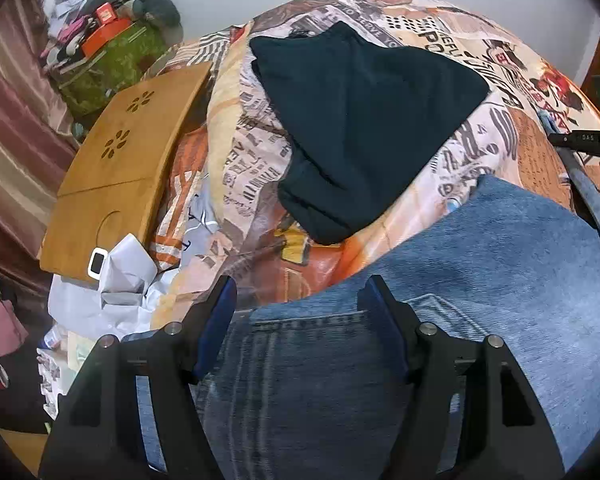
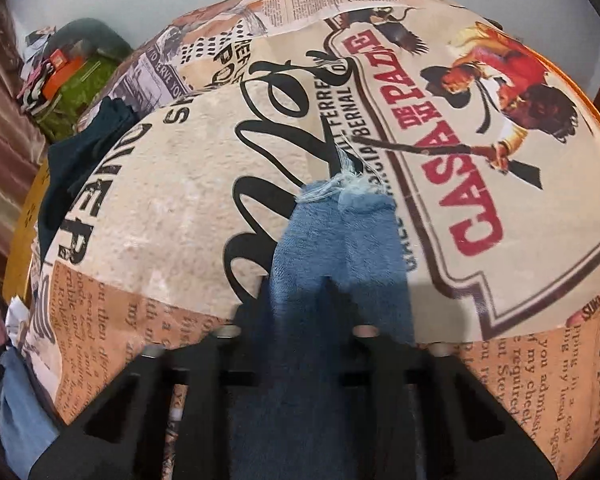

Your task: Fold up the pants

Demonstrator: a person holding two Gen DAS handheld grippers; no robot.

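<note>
At the far left of the left wrist view a wooden lap tray lies on the edge of the bed, with crumpled white paper just below it. To the right of the tray, a dark folded garment rests flat on the printed bedspread; it looks like a piece already folded and set aside, though whether it is pants cannot be told.

Nearer the camera, the jeans spread across the lower right of the bedspread. The left gripper stands over the waistband end, its jaws wide apart with denim between them. The blue pads flank the fabric without clearly pressing on it, so this end seems loose rather than gripped.

In the right wrist view, the right gripper has its jaws drawn close together on a bunched strip of the jeans, whose frayed hem juts out past the fingertips over the bedspread. This hand appears to have a firm pinch on the leg end.

Judging by this, the fold of the jeans is at an early stage: the leg end is caught, the waist end is not yet held, and the denim lies long and open. Bringing the ends together, flattening, and stacking remain.
</note>
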